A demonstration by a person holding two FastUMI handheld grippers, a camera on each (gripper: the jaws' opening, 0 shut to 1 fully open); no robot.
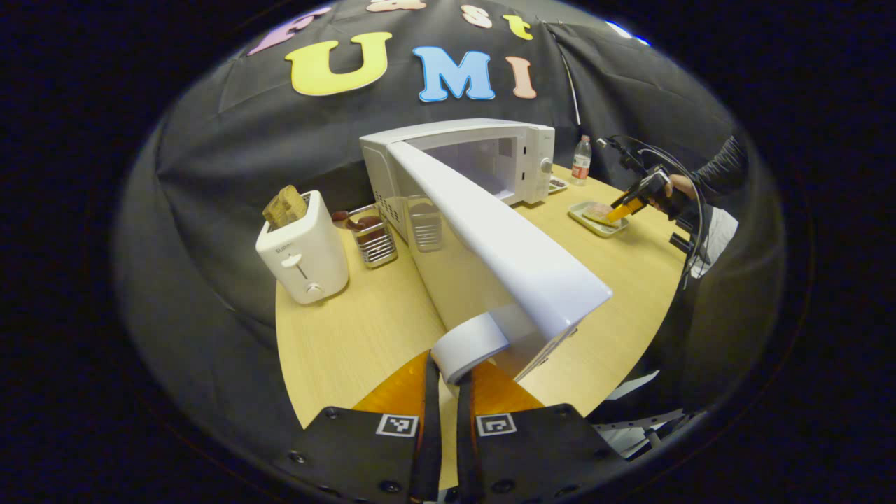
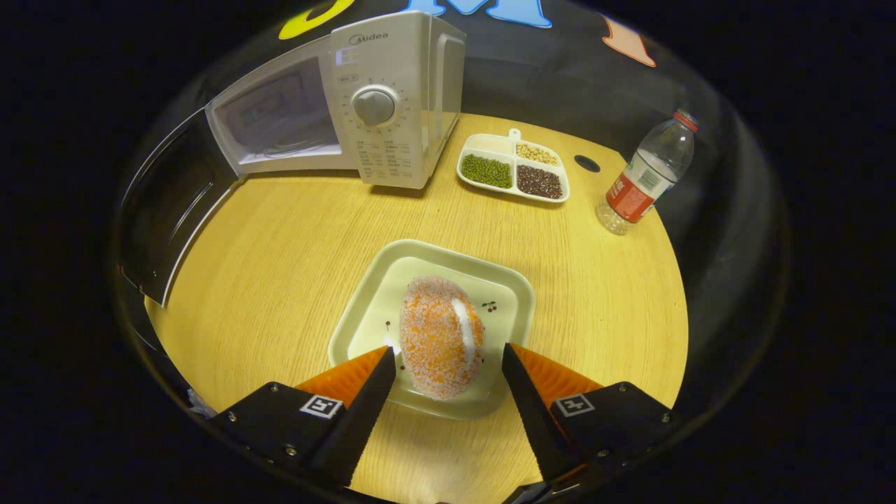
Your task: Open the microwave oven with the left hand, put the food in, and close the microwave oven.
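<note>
- Holding the white handle (image 1: 467, 348) of the microwave door (image 1: 504, 238), the left tongs (image 1: 448, 374) are closed on it, with one finger on each side of the handle.
- The door is swung wide open toward the left gripper view's camera, and the microwave (image 1: 483, 157) stands farther back on the wooden desk (image 1: 350, 336) with its inside visible.
- To the left of the microwave there is a white toaster (image 1: 302, 248) with a slice of bread (image 1: 285, 206) standing up out of its slot, and just beside it a metal rack (image 1: 374, 238) that holds something brownish.
- In the right gripper view, the right tongs (image 2: 448, 378) are apart, one finger on each side of the food (image 2: 441, 336); I cannot tell whether the fingers touch it.
- The food is an oval orange piece with a grainy white coat, and it lies on a pale square plate (image 2: 364, 308) near the middle of the desk, in front of the microwave and apart from it.
- Far on the desk, right of the microwave, there is a divided dish (image 2: 512, 169) with green, dark red and pale beans in separate compartments.
- Farther right stands a plastic bottle (image 2: 647, 173) with a red label.
- In the left gripper view, a hand (image 1: 675, 189) in a dark sleeve holds the right tongs over the plate.
</note>
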